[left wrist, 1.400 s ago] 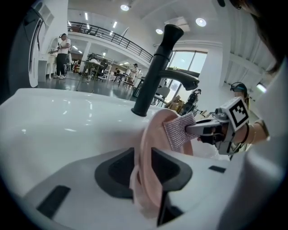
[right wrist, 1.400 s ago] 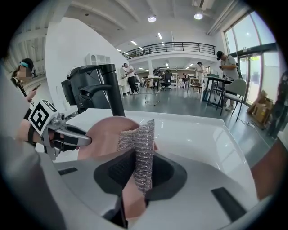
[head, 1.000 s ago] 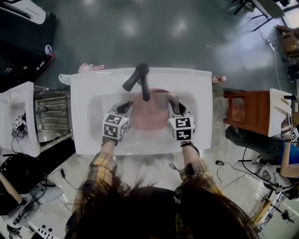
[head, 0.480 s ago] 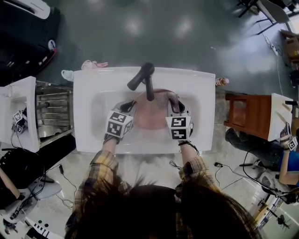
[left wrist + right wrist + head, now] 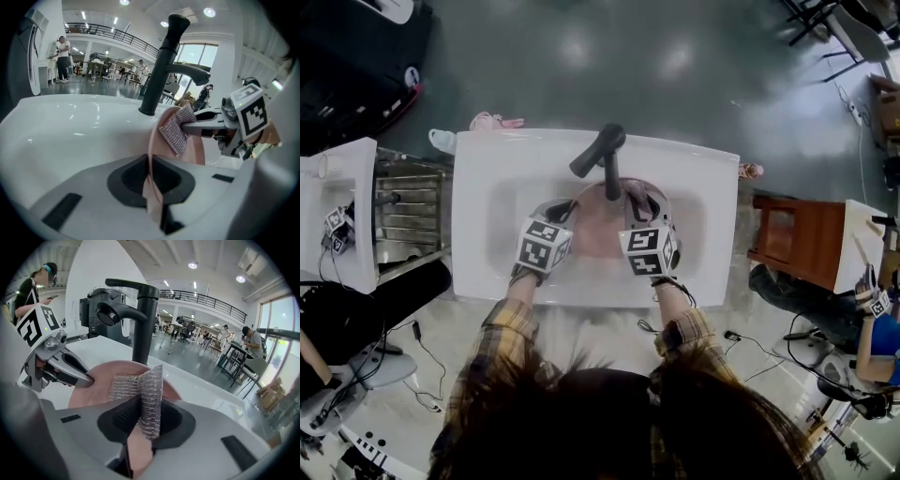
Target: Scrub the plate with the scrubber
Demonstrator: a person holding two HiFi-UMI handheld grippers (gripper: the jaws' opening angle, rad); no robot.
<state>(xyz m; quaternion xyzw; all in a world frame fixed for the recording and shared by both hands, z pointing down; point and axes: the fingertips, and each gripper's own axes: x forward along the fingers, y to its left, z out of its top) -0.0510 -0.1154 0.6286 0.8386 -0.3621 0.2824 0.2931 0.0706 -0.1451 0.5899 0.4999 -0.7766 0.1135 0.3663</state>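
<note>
So the pink plate (image 5: 596, 227) is held up inside the white sink (image 5: 487, 178), roughly mid-basin, tipped onto its edge rather than laid flat. Its left rim is clamped by the left tongs (image 5: 556, 212). Those jaws have just been squeezed in a touch more, and in the left gripper view the rim can be seen pinched right between them. The right tongs (image 5: 643, 202) are closed on the silvery mesh scrubber (image 5: 149, 394), which is folded over and laid against the right side of the plate's face, touching it.

What's in the way: the black faucet (image 5: 606, 159) is planted just beyond the plate on the far side of the sink. Its spout is hung out over the plate's far edge, so things are pretty crowded up there. In the head view a good chunk of the plate's near part is covered by the two marker cubes (image 5: 546, 246). Plaid sleeves (image 5: 502, 323) are seen just below them, past the sink's near rim.

Around the sink: a metal rack (image 5: 403, 225) is parked just to the left, with another white counter (image 5: 342, 225) beyond it. A brown wooden stand (image 5: 787, 225) is set off to the right. Cables (image 5: 741, 337) are strewn on the floor at the near right. A few people can be made out far back in both gripper views, well apart from the sink.
</note>
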